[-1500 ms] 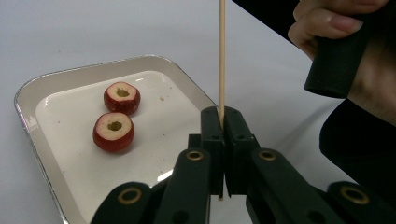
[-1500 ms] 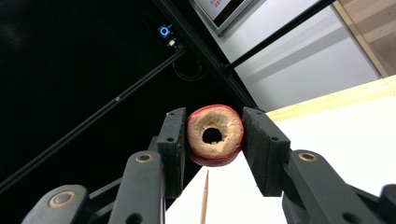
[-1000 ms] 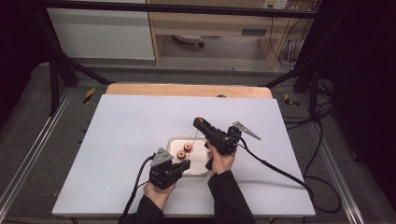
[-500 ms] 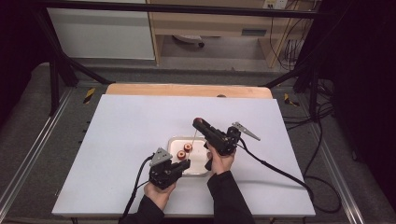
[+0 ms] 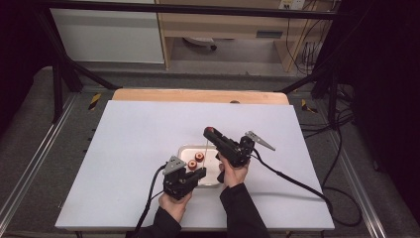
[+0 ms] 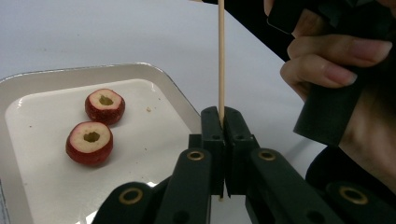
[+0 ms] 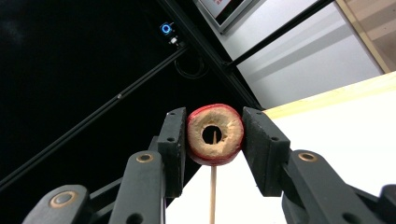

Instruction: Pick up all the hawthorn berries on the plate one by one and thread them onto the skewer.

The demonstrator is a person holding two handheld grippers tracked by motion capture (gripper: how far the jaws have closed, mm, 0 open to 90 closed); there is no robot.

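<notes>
The left gripper [image 6: 222,122] pinches a thin wooden skewer [image 6: 221,56] upright, jaws shut tight on it, with two cored red fruit rings [image 6: 90,142] on the smooth metal tray [image 6: 154,77] just to its left. Directly above, the right gripper [image 7: 215,133] clamps a third ring [image 7: 215,134], its hole over the skewer tip. Threading looks underway; next likely calls for a straight push down.

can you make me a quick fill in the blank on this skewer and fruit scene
1. The left gripper is shut on the wooden ____.
2. The right gripper holds a cored red fruit piece right over the skewer's ____.
3. The tray holds ____ more fruit pieces.

Missing words: skewer; tip; two
</notes>
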